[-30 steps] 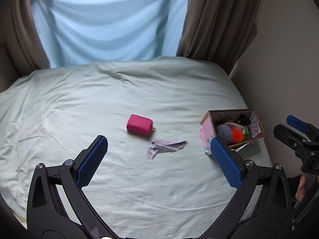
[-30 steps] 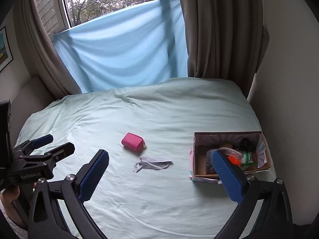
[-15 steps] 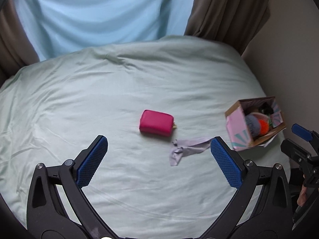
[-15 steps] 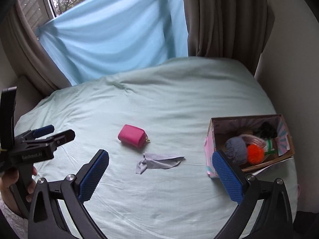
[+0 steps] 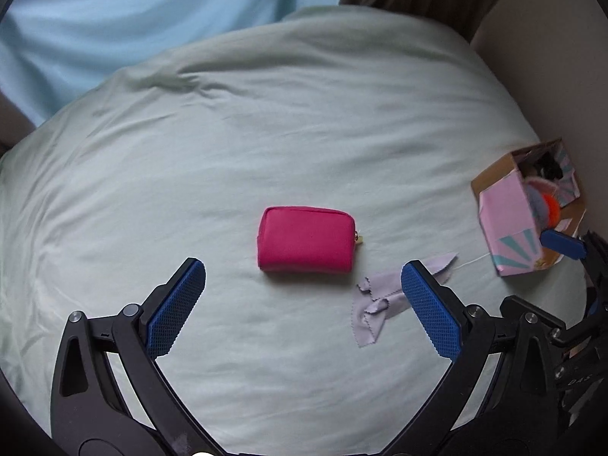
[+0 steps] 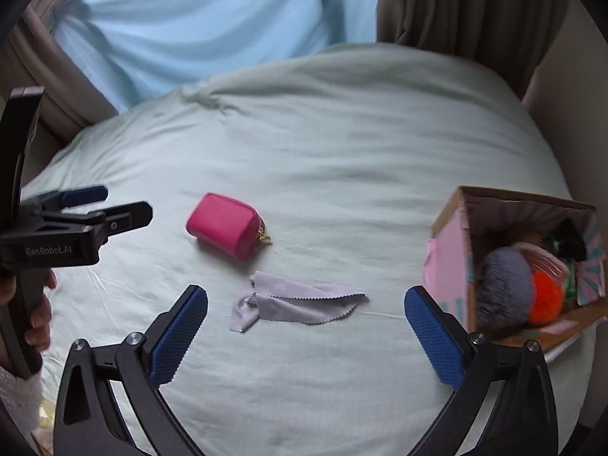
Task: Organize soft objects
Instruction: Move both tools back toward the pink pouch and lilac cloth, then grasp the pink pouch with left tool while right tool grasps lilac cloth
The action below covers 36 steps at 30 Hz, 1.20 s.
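Observation:
A pink zip pouch [image 5: 306, 240] [image 6: 226, 225] lies in the middle of the pale green bed [image 5: 304, 133]. Beside it, to the right and nearer me, lies a crumpled lilac cloth [image 5: 374, 307] [image 6: 292, 300]. My left gripper [image 5: 304, 306] is open, just short of the pouch, which sits ahead between its fingers. My right gripper [image 6: 306, 328] is open over the cloth. A pink cardboard box [image 5: 511, 220] [image 6: 450, 250] at the right holds a grey pompom [image 6: 501, 285], an orange pompom [image 6: 545, 298] and other soft items.
A wall [image 6: 570, 87] runs close along the bed's right side behind the box. Brown curtains [image 6: 467, 7] and a light blue sheet [image 6: 209, 26] hang at the far end. A hand [image 6: 38, 315] holds the left gripper's handle at the left edge.
Both grippers have moved forward and down toward the bed. The pouch now fills more of the left view and the cloth more of the right view. Neither gripper's opening has changed.

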### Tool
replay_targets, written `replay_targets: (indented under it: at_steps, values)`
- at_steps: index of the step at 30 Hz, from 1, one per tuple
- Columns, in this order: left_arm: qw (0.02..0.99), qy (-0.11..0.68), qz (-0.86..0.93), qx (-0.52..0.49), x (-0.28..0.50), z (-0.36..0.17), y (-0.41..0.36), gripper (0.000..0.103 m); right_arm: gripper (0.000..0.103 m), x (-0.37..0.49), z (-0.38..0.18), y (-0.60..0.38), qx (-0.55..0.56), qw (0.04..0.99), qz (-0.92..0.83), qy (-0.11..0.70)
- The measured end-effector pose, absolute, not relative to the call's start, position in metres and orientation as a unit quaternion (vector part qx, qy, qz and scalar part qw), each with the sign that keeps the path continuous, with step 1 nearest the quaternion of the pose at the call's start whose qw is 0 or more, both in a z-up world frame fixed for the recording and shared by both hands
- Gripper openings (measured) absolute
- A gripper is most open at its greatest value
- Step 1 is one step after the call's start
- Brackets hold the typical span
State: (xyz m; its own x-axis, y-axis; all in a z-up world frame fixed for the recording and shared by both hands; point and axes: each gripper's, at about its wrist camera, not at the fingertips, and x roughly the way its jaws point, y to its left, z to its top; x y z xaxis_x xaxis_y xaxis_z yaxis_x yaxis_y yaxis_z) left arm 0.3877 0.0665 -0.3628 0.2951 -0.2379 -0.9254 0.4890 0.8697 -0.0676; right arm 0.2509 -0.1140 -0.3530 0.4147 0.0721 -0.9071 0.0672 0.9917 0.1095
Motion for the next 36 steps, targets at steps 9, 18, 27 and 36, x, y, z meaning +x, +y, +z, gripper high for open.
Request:
replay_targets:
  at_steps: [9, 18, 27, 36]
  values:
    - [0.739, 0.517, -0.338, 0.269, 0.403, -0.419, 0.029, 0.103, 0.103, 0.281, -0.414, -0.104, -0.019, 0.819, 0.074, 0.568]
    - [0.667, 0.466, -0.434, 0.387, 0.413, -0.457, 0.007, 0.103, 0.103, 0.294, -0.461, -0.091, -0.079, 0.788, 0.163, 0.588]
    - [0.611, 0.474, -0.486, 0.406, 0.414, -0.492, -0.006, 0.103, 0.103, 0.300, -0.501, -0.076, -0.115, 0.760, 0.214, 0.602]
    - [0.597, 0.466, -0.497, 0.423, 0.413, -0.497, -0.010, 0.099, 0.082, 0.304, -0.507, -0.074, -0.133, 0.764, 0.231, 0.588]
